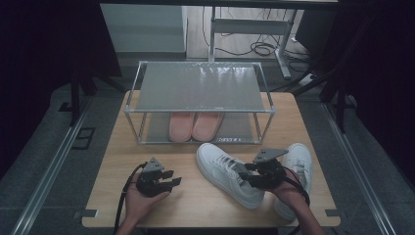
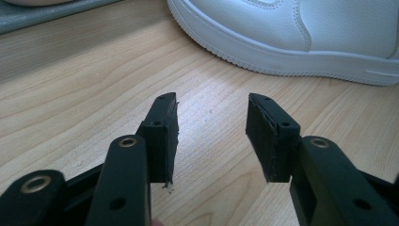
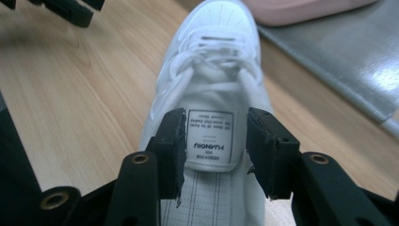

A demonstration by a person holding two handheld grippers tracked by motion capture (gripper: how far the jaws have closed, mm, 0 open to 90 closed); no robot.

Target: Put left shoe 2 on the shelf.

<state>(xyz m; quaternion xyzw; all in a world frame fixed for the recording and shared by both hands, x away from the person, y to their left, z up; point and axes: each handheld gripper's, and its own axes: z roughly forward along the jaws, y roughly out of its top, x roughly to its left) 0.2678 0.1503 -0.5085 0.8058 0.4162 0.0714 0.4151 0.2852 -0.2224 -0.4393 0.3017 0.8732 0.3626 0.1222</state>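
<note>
Right gripper jaws standing apart around the tongue of the white leather sneaker — not clamping yet. Sneaker's lying on the wooden table, its twin beside it. Left gripper idling open. Metal-framed shoe rack holding pink slippers — both sneakers probably left to shelve.

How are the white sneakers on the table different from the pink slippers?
The white sneakers have laces and closed uppers; the pink slippers look flat and plain. The sneakers lie apart on the table, at different angles; the slippers sit side by side on the rack's lower shelf. One sneaker's tongue is between the right gripper's fingers; the slippers are untouched. Both are pairs.
</note>
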